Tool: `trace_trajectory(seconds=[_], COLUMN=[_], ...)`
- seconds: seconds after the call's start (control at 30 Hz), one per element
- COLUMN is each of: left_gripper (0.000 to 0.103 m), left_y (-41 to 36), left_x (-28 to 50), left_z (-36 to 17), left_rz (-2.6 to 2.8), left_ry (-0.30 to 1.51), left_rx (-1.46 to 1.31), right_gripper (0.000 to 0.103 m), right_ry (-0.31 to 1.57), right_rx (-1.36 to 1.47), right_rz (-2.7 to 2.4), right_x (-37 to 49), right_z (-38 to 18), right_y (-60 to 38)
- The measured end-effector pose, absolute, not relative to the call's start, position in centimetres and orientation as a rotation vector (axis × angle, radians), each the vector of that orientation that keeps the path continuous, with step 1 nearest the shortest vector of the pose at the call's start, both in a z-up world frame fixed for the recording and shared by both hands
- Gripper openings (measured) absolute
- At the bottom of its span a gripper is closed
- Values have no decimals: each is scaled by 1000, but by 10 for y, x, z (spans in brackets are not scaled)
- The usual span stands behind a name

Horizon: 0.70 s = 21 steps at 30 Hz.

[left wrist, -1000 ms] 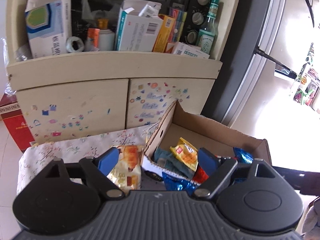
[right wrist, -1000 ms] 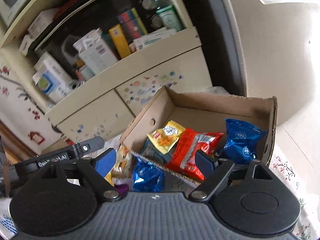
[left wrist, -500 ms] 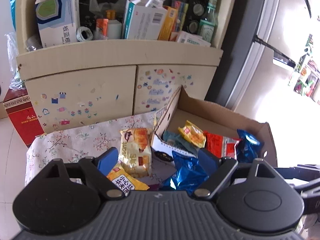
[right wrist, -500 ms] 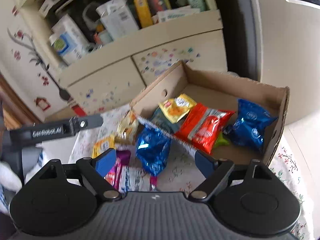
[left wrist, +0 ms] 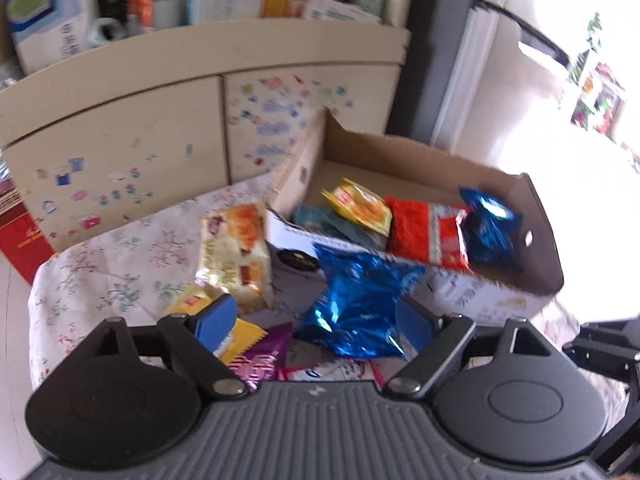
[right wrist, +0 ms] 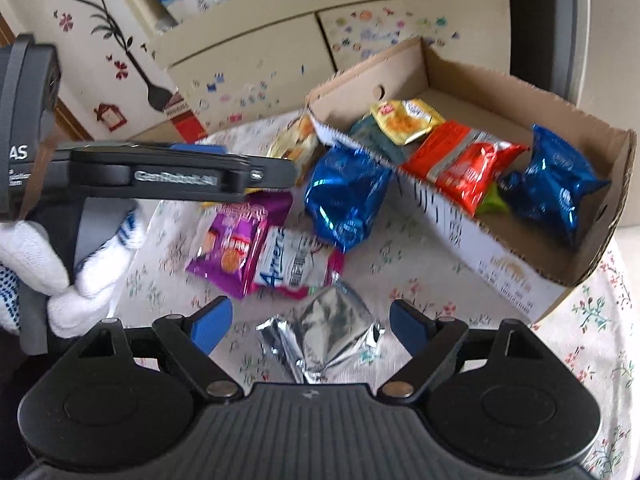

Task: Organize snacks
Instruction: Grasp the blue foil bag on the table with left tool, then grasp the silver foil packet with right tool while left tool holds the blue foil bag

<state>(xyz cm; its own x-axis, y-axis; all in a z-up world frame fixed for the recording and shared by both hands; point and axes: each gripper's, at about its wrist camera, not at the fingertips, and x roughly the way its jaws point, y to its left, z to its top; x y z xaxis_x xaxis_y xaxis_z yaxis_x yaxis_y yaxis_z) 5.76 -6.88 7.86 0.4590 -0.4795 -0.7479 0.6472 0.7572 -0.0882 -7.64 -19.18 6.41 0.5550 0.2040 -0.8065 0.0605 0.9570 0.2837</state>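
Observation:
A cardboard box (right wrist: 460,216) (left wrist: 540,240) on a floral cloth holds a yellow packet (right wrist: 406,120), a red packet (right wrist: 460,160) and a blue packet (right wrist: 554,184). Outside it lie a blue foil bag (right wrist: 344,196) (left wrist: 356,300), a purple packet (right wrist: 232,240), a white packet (right wrist: 292,260), a silver pouch (right wrist: 324,332) and a bread packet (left wrist: 236,256). My left gripper (left wrist: 314,320) is open and empty above the blue foil bag. My right gripper (right wrist: 310,318) is open and empty above the silver pouch.
A cream cabinet (left wrist: 160,128) with stickers stands behind the table, its shelf crowded with boxes and bottles. A red box (left wrist: 20,240) sits on the floor at left. The left gripper's body and gloved hand (right wrist: 60,256) show in the right wrist view.
Both grippers have pulled back and tilted down, so more loose packets on the cloth show. The silver pouch has come into the right wrist view. Both stay open.

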Motion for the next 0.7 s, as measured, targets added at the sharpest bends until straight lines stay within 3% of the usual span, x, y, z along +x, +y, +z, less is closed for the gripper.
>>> trace_trajectory(seconds=[0.7], left_gripper=[87], left_y=[-128], left_x=[48], left_z=[30], left_rz=[-787], left_ry=[798], left_rx=[398], right_gripper=[91], right_ry=[1088], right_rx=[250], right_rz=[109], right_x=[-81], right_z=[39], right_y=[-180])
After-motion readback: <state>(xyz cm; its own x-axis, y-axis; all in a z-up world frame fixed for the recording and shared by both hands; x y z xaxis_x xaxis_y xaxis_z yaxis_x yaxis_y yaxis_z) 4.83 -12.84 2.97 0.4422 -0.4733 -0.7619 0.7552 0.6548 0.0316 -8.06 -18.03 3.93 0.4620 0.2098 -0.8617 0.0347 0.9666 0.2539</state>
